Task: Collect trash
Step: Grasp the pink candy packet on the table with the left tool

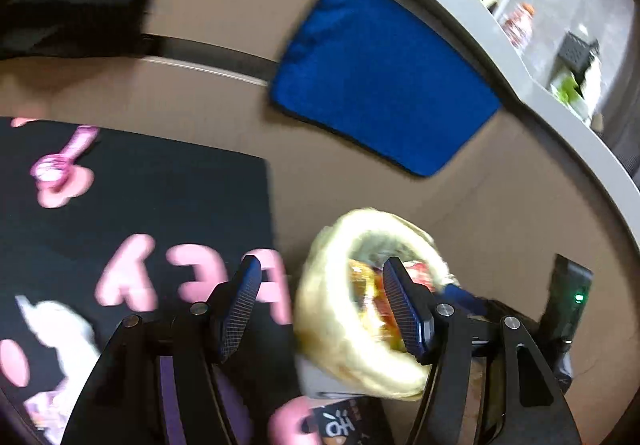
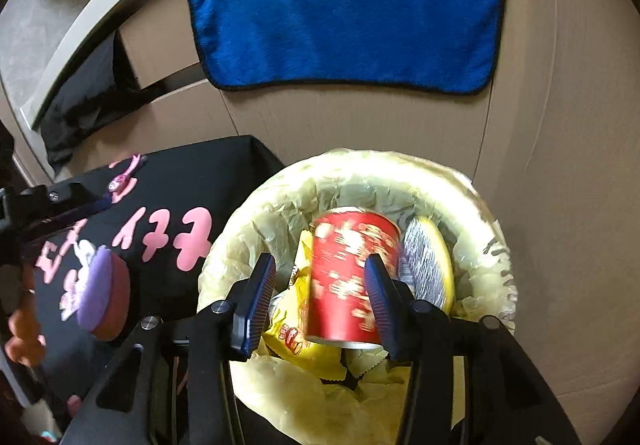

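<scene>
A round bin [image 2: 360,173] lined with a pale yellow bag stands on the tan floor. My right gripper [image 2: 319,259] hangs over its mouth, jaws apart. A red printed can [image 2: 344,269], blurred, sits between the fingers inside the bin; the left pad [image 2: 256,301] stands clear of it. Under it lie a yellow wrapper [image 2: 296,333] and a silver-and-yellow packet [image 2: 428,265]. My left gripper [image 1: 321,263] is open and empty, above the bin's [image 1: 320,285] left rim and a black cloth [image 1: 160,197].
A blue towel [image 2: 344,5] lies on the floor beyond the bin, also in the left wrist view [image 1: 380,77]. The black cloth [image 2: 168,181] with pink letters lies left of the bin. A black device with a green light [image 1: 572,297] stands at the right. A white curved edge [image 1: 520,57] bounds the floor.
</scene>
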`<state>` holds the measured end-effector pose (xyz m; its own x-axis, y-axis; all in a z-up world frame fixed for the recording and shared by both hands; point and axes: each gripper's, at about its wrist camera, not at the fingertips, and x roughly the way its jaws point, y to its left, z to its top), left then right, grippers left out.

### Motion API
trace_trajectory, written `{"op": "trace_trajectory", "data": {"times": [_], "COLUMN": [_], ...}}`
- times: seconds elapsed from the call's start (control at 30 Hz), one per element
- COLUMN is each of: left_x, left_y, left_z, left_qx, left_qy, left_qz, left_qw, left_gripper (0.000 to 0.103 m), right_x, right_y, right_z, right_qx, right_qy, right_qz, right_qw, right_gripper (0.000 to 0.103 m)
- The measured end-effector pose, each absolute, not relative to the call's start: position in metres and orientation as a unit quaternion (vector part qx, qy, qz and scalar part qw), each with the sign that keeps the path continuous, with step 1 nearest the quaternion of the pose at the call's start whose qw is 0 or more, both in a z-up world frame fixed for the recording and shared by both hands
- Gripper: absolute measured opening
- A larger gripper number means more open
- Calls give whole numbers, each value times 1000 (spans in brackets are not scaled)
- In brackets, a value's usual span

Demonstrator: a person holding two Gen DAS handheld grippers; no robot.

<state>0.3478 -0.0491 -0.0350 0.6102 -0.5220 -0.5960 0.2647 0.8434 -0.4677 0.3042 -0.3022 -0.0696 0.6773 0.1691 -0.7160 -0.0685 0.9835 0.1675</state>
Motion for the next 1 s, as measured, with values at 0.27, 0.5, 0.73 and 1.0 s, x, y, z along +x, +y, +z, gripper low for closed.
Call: {"op": "trace_trajectory", "data": {"times": [0.27, 0.5, 0.73, 1.0], "left_x": [343, 363, 420, 481], "left_y": [51, 129, 147, 146], "left_z": [-53, -65, -80, -110], "left_qx": [-169, -181, -108, -78], "left_qy": [353, 338, 356, 405], "left_qz": [-126, -89, -106, -94], "left_qw": [911, 919, 922, 906], "left_gripper": [64, 64, 64, 63], "right_x": [292, 290, 299, 309], "right_y": [-257, -187, -127, -122], "right_z": [-38, -31, -46, -63], "right_qx": [61, 64, 27, 56], "right_qy": [338, 329, 352, 373], "right_qz": [91, 145, 177, 176], "right_qw": [935, 931, 919, 909], "right_gripper": [44, 45, 45, 45]}}
